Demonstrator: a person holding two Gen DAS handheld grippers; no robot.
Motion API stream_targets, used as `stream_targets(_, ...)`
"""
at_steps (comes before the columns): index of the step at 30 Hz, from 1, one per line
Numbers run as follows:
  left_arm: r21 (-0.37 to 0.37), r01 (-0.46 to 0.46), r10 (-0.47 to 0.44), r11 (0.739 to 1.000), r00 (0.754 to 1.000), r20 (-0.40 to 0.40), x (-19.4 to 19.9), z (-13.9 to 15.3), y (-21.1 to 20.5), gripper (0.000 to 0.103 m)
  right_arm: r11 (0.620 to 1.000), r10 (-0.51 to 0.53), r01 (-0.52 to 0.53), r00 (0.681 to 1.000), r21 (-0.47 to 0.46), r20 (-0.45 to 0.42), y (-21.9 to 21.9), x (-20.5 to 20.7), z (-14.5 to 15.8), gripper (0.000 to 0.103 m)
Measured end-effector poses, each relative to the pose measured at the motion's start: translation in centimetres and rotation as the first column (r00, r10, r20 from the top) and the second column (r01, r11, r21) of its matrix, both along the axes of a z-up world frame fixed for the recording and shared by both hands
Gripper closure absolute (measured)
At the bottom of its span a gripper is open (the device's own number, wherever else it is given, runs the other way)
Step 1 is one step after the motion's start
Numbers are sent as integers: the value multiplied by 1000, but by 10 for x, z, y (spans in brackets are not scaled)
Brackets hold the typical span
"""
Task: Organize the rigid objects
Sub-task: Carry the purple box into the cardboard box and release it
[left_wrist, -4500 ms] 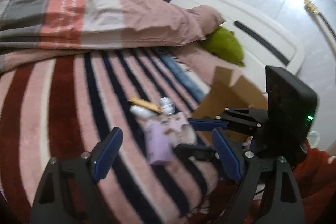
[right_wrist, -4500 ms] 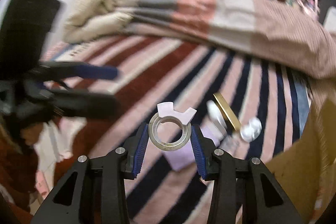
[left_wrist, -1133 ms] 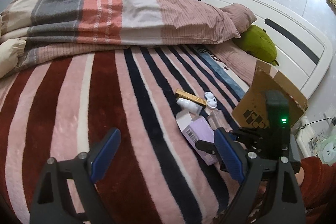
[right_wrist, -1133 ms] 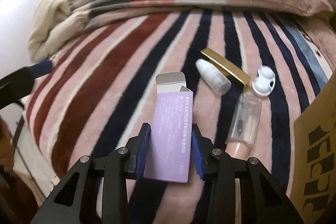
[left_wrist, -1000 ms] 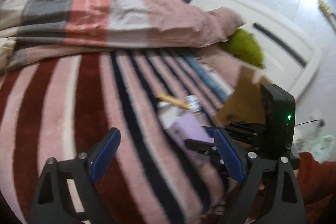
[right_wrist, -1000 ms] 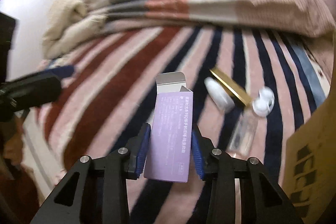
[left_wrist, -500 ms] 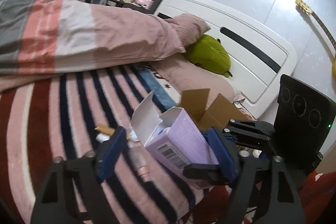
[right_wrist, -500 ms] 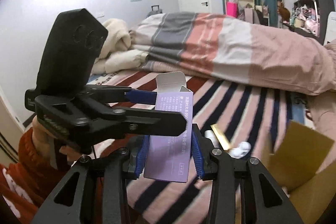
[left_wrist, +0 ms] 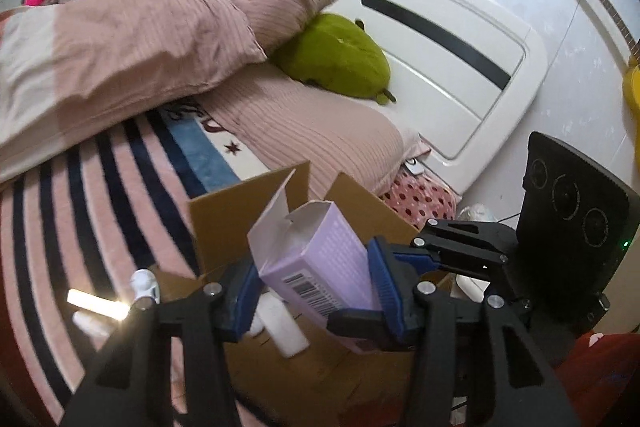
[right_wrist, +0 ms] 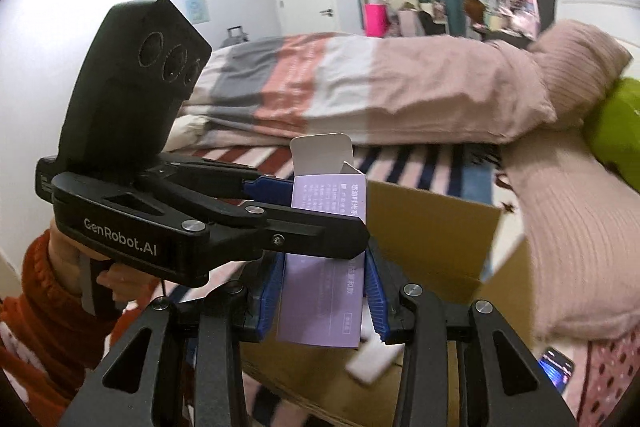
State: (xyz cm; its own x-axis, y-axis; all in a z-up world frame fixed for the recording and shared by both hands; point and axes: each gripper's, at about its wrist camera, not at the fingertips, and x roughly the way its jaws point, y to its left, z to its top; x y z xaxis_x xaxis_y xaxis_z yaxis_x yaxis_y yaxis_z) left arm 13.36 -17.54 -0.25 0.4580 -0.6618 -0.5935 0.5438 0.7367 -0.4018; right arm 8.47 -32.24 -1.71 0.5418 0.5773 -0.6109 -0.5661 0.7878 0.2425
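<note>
1. Bed (left_wrist: 60, 227) – striped blanket; a cardboard box (left_wrist: 248, 211) stands open at its edge near the headboard.
2. Purple carton (right_wrist: 324, 267) – held above the box, flap open.
3. Right gripper (right_wrist: 326, 291) – clamped on the carton's lower part; left gripper (left_wrist: 312, 291) has just been closing across it, pads apparently touching.
4. Advice – steady both grips, lower squarely into the box.
5. Writing – "GenRobot.AI" on the left gripper; carton print unreadable.
</note>
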Motion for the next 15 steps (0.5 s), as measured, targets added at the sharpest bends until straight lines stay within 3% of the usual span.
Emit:
stream_targets(9, 31, 27, -26, 999, 999, -39, 13, -10, -24, 54, 998, -25, 22, 998, -55, -56, -20, 10, -10, 69)
stream_targets(10, 37, 21, -20, 999, 999, -35, 12, -9, -24, 52, 998, -31, 27, 998, -65, -58, -19, 10, -10, 66)
stream_targets(12, 44, 2, -2, 999, 1000, -14, 10, -7, -21, 26, 996, -45, 41, 997, -75, -62, -19, 9, -9, 50)
stream_targets(13, 48, -10, 10, 999, 1000, 3, 7, -4, -18, 22, 996, -50, 46, 997, -74, -59, -19, 7, -8, 41)
stream_targets(15, 49, -16, 14, 999, 999, 30, 1, 1, -11, 21, 996, -52, 48, 997, -82, -54, -17, 3, -6, 40)
